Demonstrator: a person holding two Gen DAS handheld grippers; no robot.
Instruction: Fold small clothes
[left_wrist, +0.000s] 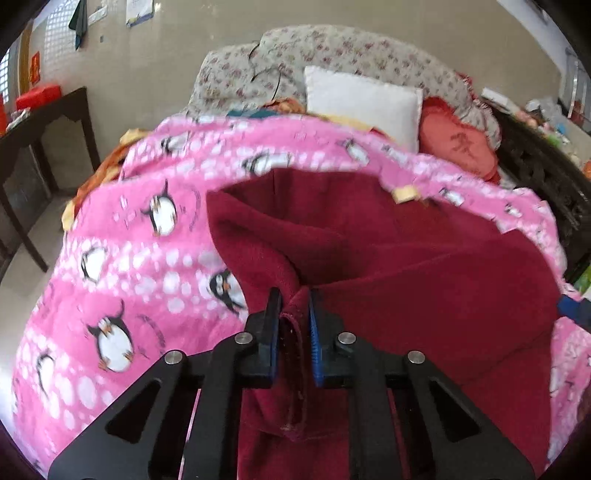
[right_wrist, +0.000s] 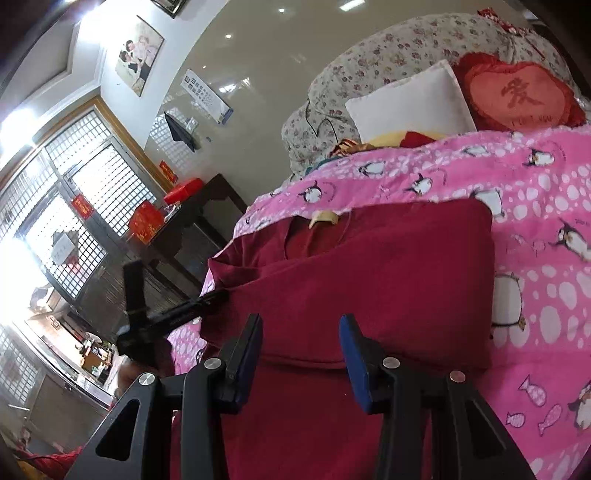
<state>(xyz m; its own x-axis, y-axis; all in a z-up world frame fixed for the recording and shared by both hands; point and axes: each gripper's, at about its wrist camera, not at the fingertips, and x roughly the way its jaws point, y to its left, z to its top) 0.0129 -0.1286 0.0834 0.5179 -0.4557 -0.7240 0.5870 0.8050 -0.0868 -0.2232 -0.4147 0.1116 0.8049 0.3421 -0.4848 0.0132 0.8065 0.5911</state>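
- Dark red garment (left_wrist: 424, 266) lies on the pink penguin blanket (left_wrist: 122, 258) covering the bed.
- Left claw (left_wrist: 293, 328) pinches its hem; right claw (right_wrist: 301, 354) hangs open above it.
- Red heart cushion (right_wrist: 517, 98) carries a Chinese character, beside a white pillow (right_wrist: 413, 99).

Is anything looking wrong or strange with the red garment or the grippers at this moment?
Nothing looks damaged. The dark red garment lies partly folded on the pink penguin blanket. The left gripper is shut on a bunched hem, so that edge is lifted and wrinkled. The right gripper is open above the cloth.
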